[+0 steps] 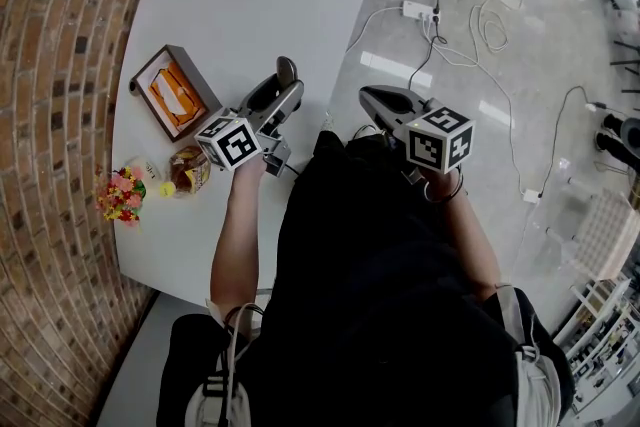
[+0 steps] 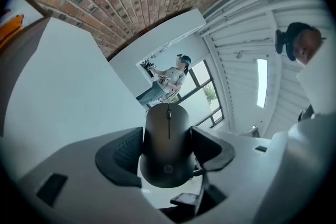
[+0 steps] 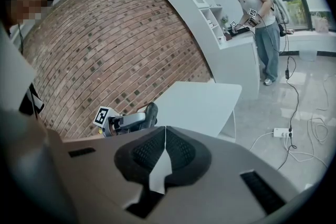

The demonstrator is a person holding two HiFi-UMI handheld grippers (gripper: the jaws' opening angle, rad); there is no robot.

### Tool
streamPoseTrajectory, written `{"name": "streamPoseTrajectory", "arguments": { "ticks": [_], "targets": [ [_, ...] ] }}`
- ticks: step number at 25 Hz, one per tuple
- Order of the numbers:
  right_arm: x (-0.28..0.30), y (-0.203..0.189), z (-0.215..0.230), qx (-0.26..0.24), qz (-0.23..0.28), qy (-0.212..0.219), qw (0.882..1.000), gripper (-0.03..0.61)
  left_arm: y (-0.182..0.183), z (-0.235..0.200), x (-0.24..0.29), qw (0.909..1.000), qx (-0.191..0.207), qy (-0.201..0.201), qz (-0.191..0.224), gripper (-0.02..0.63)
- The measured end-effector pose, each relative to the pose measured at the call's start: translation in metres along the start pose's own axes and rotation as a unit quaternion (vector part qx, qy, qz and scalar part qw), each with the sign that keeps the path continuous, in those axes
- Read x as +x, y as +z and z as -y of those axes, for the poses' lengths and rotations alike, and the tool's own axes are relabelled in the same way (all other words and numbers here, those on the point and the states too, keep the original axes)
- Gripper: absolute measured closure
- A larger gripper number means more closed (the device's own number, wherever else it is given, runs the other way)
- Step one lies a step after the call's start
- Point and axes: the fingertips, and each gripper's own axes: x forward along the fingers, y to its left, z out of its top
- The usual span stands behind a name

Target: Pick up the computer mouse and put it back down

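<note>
1. The left gripper has its jaws clamped on the flanks of the black computer mouse. The padded faces press both sides, and the scroll-wheel end points away from the gripper body.
2. The computer mouse is held up off the worktop, above its right-hand part and close to the right edge.
3. The right gripper has its jaws pressed together tip to tip with nothing between them. It is held just off the worktop's right edge, apart from the left gripper.
4. The worktop is white with rounded corners, and its far half is bare.
5. Three items lie along the left side, well apart from the mouse: a wooden box with orange contents, a small jar and a bunch of flowers.
6. A brick wall runs along the worktop's left side.
7. To the right is glossy grey floor, which carries white cables and a power strip.
8. In the right gripper view a second person stands at a white counter across the room.
</note>
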Motion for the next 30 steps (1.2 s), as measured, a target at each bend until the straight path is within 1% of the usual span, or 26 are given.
{"name": "streamPoseTrajectory", "arguments": {
  "ticks": [4,11,17,22,30],
  "targets": [
    [0.0,0.001,0.0,0.001,0.001,0.0,1.0,0.561,0.006,0.012,-0.005,0.9978,-0.045,-0.036,0.032,0.313],
    [0.001,0.001,-0.002,0.001,0.002,0.004,1.0,0.561,0.006,0.035,-0.006,0.9918,-0.072,-0.092,0.053,0.313],
    [-0.001,0.002,-0.003,0.005,0.009,0.006,1.0,0.561,0.006,0.049,-0.008,0.9889,-0.071,-0.116,0.059,0.313],
    [-0.001,0.002,-0.005,0.006,0.013,0.009,1.0,0.561,0.005,0.056,-0.007,0.9897,-0.058,-0.119,0.054,0.313],
    [0.0,0.002,-0.007,0.002,0.011,0.011,1.0,0.561,0.004,0.06,-0.008,0.9893,-0.05,-0.125,0.054,0.313]
  ]
}}
